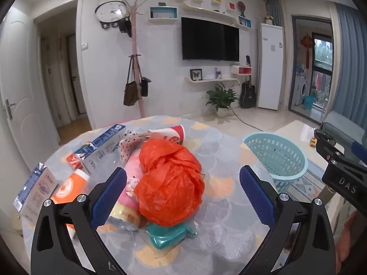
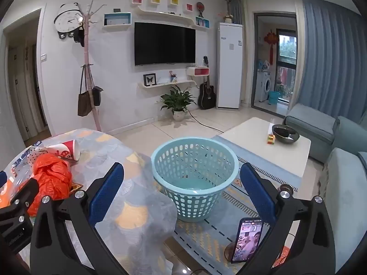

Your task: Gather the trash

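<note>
A crumpled orange plastic bag (image 1: 169,183) lies on the round table (image 1: 220,151), in a pile with a teal bag (image 1: 167,235), a pink-yellow wrapper (image 1: 125,206), a red paper cup (image 1: 176,134), a polka-dot cloth (image 1: 130,145) and milk cartons (image 1: 101,146). My left gripper (image 1: 183,194) is open, its jaws on either side of the orange bag and not touching it. A light-blue basket (image 2: 195,178) stands on the floor beside the table. My right gripper (image 2: 182,192) is open and empty above the table edge, facing the basket. The orange bag (image 2: 51,175) also shows in the right wrist view.
An orange cup (image 1: 71,186) and another carton (image 1: 36,192) lie at the table's left. A phone (image 2: 246,240) stands propped on the rug by the basket. A white coffee table (image 2: 268,144) with a bowl (image 2: 285,133) and a sofa (image 2: 344,171) are to the right.
</note>
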